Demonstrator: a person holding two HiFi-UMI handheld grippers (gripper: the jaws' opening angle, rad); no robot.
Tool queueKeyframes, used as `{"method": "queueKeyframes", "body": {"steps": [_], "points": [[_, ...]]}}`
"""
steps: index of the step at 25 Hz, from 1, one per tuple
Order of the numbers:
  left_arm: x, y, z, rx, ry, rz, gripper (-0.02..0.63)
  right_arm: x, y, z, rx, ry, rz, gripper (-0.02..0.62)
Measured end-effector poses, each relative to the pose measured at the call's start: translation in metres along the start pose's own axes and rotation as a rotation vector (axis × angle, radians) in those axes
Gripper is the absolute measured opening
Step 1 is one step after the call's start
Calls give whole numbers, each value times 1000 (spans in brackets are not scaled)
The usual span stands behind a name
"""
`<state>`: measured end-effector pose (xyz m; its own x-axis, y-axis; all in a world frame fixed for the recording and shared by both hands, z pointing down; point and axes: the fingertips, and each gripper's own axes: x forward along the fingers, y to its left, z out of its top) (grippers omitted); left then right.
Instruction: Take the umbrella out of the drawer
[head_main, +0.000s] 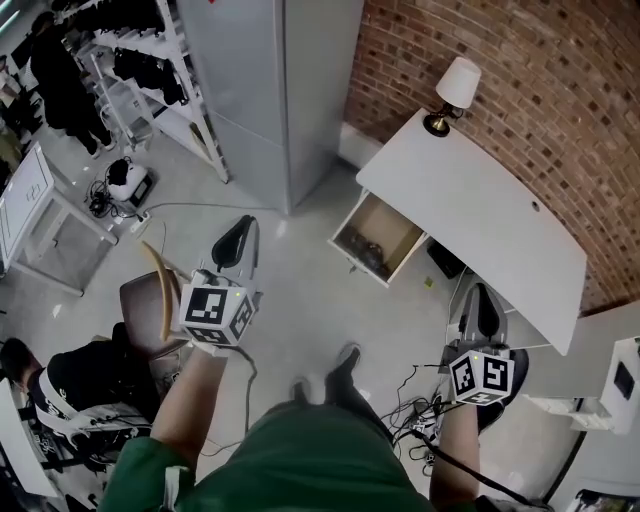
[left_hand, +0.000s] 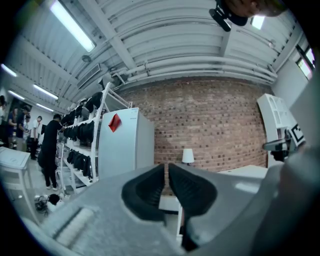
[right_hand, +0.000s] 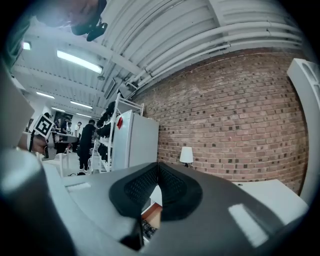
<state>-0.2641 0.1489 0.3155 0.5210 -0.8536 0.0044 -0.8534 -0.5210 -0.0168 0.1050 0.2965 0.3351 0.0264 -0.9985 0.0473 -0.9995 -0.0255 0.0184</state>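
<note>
- A dark bundle, taken to be the umbrella (head_main: 368, 256), lies at the near-left end of the open drawer (head_main: 393, 222), which is pulled out from under the white surface (head_main: 480, 215) by the brick wall (head_main: 560, 90).
- The reach is judged best made with the right gripper (head_main: 482, 298). Its jaws, now clenched on nothing, should be spread before being lowered into the drawer. The umbrella should then be taken across its middle and lifted clear of the drawer walls.
- Both grippers are held level, well apart from the drawer. The left gripper (head_main: 238, 232) is all but clenched, with a thin slit between its jaws and nothing in it.
</note>
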Motion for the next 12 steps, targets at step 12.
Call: {"method": "queueKeyframes", "body": {"steps": [12], "points": [[123,-41,-6,56,66,31,26,115,-68,-42,77,64,122,0]]}}
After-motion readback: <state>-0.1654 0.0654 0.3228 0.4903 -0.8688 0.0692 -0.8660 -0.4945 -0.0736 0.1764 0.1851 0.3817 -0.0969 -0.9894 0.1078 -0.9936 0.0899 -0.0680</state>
